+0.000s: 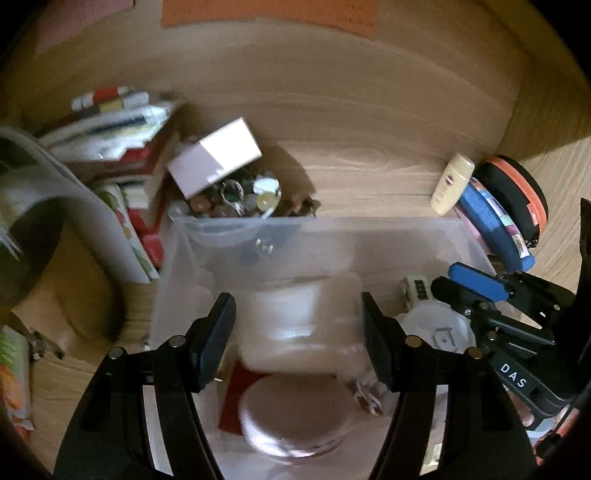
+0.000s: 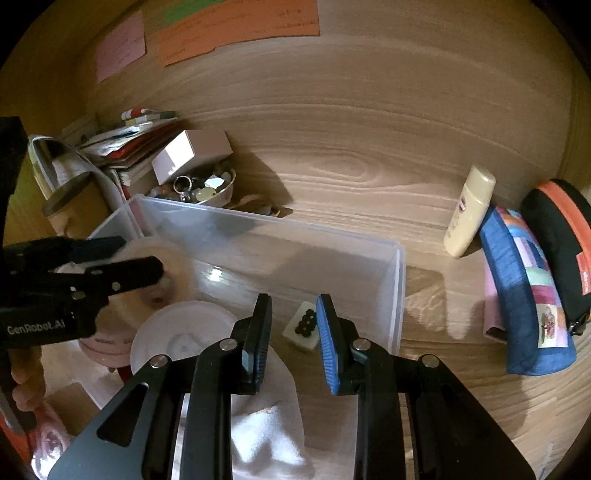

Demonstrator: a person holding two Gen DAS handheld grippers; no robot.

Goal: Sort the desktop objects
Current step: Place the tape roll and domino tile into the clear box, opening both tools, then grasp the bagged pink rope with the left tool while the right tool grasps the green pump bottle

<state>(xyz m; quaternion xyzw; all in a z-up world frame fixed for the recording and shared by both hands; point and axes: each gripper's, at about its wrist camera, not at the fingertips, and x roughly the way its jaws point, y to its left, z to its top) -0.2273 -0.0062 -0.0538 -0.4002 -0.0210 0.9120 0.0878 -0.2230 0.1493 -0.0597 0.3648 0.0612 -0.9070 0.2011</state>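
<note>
Your left tongs and right tongs both hung open, gripping nothing, over the clear bin on the table; a mahjong tile lay inside it.

The left black two-finger gripper is spread wide; the right blue-padded black gripper gapes narrower, both empty.

Home desk, cluttered: wood-grain desktop, sticky notes at 12 o'clock, stacked papers and trinket bowl at 10, lotion bottle, zip pouches at 3.
</note>
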